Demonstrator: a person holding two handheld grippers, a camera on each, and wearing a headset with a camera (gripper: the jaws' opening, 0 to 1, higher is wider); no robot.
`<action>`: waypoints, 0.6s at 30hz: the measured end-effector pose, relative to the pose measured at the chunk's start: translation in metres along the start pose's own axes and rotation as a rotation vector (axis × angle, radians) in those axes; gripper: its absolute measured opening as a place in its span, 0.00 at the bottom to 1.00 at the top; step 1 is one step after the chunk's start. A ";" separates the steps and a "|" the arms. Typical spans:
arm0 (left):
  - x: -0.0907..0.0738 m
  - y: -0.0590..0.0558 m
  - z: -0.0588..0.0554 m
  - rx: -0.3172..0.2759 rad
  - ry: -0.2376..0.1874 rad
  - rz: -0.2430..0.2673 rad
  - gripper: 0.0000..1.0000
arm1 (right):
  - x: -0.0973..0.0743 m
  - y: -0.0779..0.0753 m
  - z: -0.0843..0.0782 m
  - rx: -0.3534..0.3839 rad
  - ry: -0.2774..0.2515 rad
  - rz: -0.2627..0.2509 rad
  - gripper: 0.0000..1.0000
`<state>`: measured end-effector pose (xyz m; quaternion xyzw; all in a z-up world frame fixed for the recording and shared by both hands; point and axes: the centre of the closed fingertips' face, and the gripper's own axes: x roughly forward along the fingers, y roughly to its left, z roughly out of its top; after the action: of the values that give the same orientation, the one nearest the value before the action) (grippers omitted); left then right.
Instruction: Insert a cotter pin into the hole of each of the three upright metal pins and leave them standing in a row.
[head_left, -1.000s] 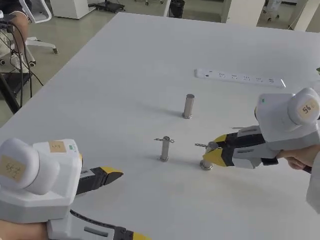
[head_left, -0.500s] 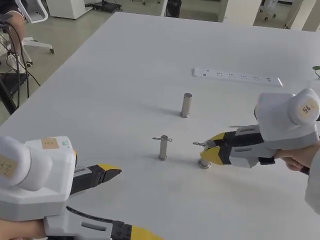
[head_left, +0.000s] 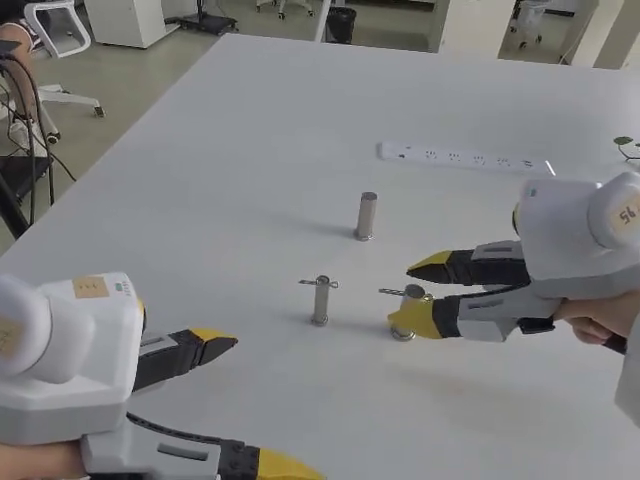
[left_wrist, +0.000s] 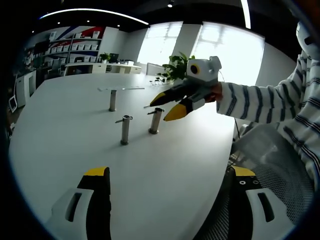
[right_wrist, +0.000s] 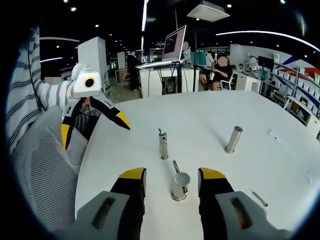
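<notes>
Right gripper (head_left: 408, 294): jaws have just parted and now straddle the nearest metal pin (head_left: 403, 326). A moment ago they were clamped on its cotter pin (head_left: 392, 292). That pin now sits through the hole, released. Middle pin (head_left: 321, 300) also fitted. Far pin (head_left: 366, 216) bare, so one to go. Left gripper (head_left: 250, 400) wide open, holding nothing, well apart.

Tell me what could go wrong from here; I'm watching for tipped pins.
1. The right gripper stands open around the near pin; withdrawing off-line could knock it over or drag its cotter pin out.
2. The far pin is bare; the loose cotter pin lies flat on the table and may slip when pinched.
</notes>
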<state>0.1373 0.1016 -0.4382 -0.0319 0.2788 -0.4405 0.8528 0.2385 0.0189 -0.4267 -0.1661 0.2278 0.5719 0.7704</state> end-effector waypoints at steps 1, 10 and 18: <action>0.000 0.000 0.000 0.000 0.000 0.000 0.98 | -0.001 0.002 0.001 -0.001 -0.002 -0.001 0.40; -0.002 -0.003 0.007 0.004 -0.023 0.007 0.98 | -0.022 0.010 0.009 -0.001 -0.027 -0.051 0.51; -0.002 -0.004 0.011 0.011 -0.029 0.005 0.98 | -0.037 0.016 0.012 0.012 -0.047 -0.075 0.58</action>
<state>0.1390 0.0987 -0.4266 -0.0330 0.2644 -0.4394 0.8579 0.2162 -0.0001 -0.3962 -0.1566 0.2068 0.5450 0.7973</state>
